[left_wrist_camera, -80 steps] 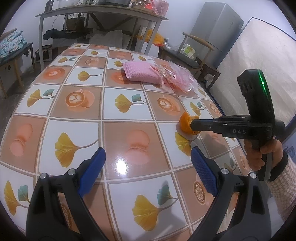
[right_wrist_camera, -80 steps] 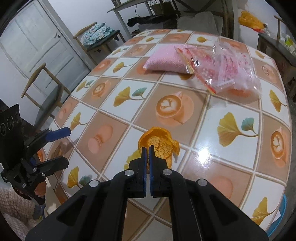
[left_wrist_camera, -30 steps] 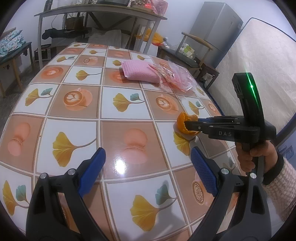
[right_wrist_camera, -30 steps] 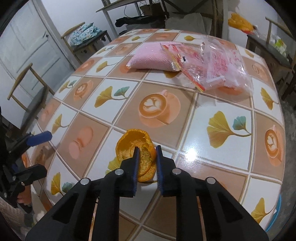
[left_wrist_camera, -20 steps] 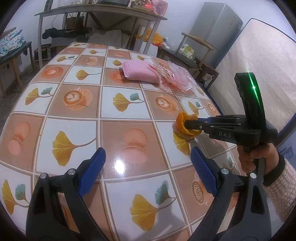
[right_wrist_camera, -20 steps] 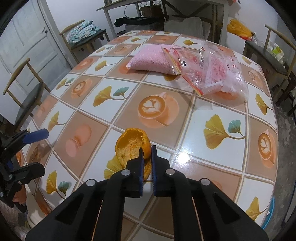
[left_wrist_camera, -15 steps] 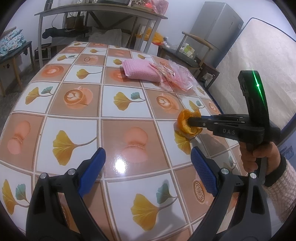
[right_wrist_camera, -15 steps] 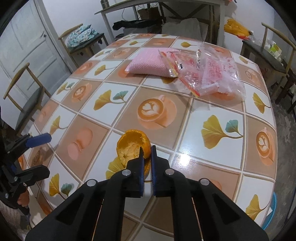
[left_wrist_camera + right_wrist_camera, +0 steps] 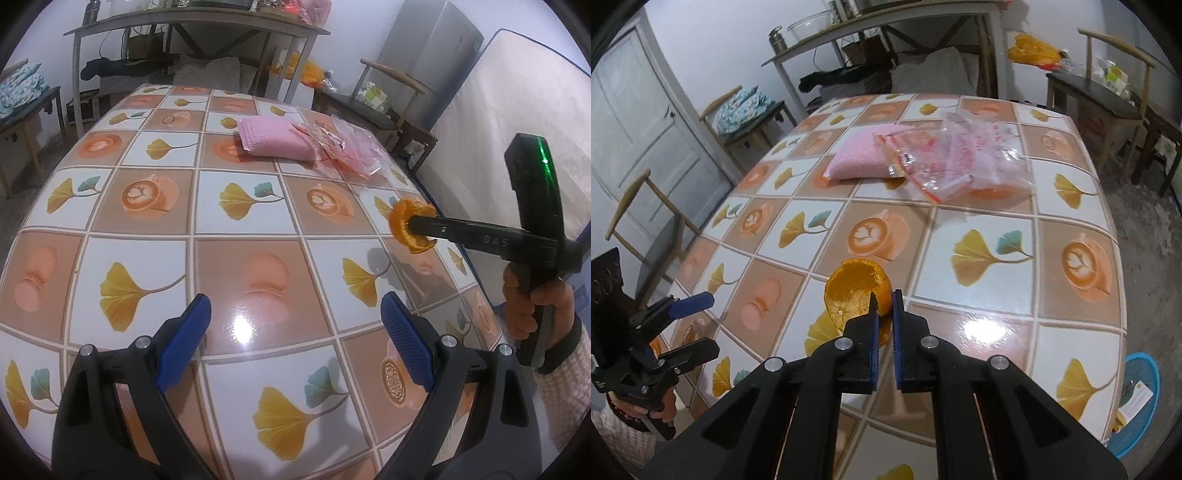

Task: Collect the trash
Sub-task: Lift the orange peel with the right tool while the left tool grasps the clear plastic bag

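Note:
A cup-shaped orange peel (image 9: 855,291) hangs clear of the patterned table (image 9: 975,306), pinched at its rim by my right gripper (image 9: 884,301), which is shut on it. The left wrist view shows the same orange peel (image 9: 404,225) at the tip of the right gripper (image 9: 408,223), lifted over the table's right side. My left gripper (image 9: 295,334) stands open low over the near part of the table (image 9: 236,218), with nothing between its blue pads. The left gripper (image 9: 692,321) also shows at the left edge of the right wrist view.
A folded pink cloth (image 9: 273,142) and a crumpled clear plastic bag (image 9: 964,158) lie at the far end of the table. A blue bin (image 9: 1137,398) stands on the floor at the table's right. Chairs, a metal shelf and a mattress surround the table.
My right gripper closed on the orange peel and raised it off the table, moving toward the right edge. The left gripper stayed where it was, open.

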A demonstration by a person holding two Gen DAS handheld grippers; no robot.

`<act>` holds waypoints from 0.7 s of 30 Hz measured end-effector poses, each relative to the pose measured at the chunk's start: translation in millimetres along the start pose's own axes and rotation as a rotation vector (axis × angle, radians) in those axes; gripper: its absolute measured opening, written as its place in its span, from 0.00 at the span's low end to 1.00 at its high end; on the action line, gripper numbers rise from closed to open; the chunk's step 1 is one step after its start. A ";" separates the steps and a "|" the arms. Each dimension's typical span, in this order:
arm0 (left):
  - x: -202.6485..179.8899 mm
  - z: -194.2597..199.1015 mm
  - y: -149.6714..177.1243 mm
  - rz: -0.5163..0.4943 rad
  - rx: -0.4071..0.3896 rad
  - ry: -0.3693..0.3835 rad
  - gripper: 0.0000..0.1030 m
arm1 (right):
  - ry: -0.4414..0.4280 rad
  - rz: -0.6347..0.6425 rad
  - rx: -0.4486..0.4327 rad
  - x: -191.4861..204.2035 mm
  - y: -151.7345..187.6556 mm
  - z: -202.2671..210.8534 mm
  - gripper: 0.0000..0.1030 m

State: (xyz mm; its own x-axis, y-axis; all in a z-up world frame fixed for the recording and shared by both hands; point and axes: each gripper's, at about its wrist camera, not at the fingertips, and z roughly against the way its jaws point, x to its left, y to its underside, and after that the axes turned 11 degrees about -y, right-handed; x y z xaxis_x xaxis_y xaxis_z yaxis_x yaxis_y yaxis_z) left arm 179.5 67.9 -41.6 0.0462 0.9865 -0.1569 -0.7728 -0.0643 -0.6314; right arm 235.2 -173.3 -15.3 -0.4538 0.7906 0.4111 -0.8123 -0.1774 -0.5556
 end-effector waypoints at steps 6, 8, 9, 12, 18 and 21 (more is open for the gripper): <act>-14.8 -5.5 -5.4 -0.038 0.010 -0.012 0.86 | -0.011 -0.056 -0.046 -17.6 10.9 18.4 0.06; -20.1 -7.4 -8.1 -0.053 0.013 -0.016 0.86 | -0.008 -0.076 -0.065 -25.2 15.6 25.8 0.06; -23.7 -9.2 -10.6 -0.063 0.014 -0.020 0.86 | -0.008 -0.083 -0.072 -28.2 17.1 28.5 0.06; -33.2 -11.6 -18.0 -0.088 0.011 -0.028 0.86 | -0.006 -0.108 -0.097 -36.9 22.7 36.8 0.06; -53.9 -14.6 -35.7 -0.155 -0.013 -0.042 0.86 | -0.007 -0.148 -0.132 -49.6 34.9 46.8 0.06; -62.4 -16.5 -46.8 -0.180 -0.028 -0.045 0.86 | -0.010 -0.162 -0.142 -55.2 40.0 49.3 0.06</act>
State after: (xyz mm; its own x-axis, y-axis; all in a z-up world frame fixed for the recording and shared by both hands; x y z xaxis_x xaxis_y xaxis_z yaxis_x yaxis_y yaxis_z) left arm 223.2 6.9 -14.8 0.1538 0.9881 -0.0058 -0.7364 0.1107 -0.6675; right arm 209.8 -252.9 -24.6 -0.3257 0.7960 0.5101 -0.8154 0.0366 -0.5777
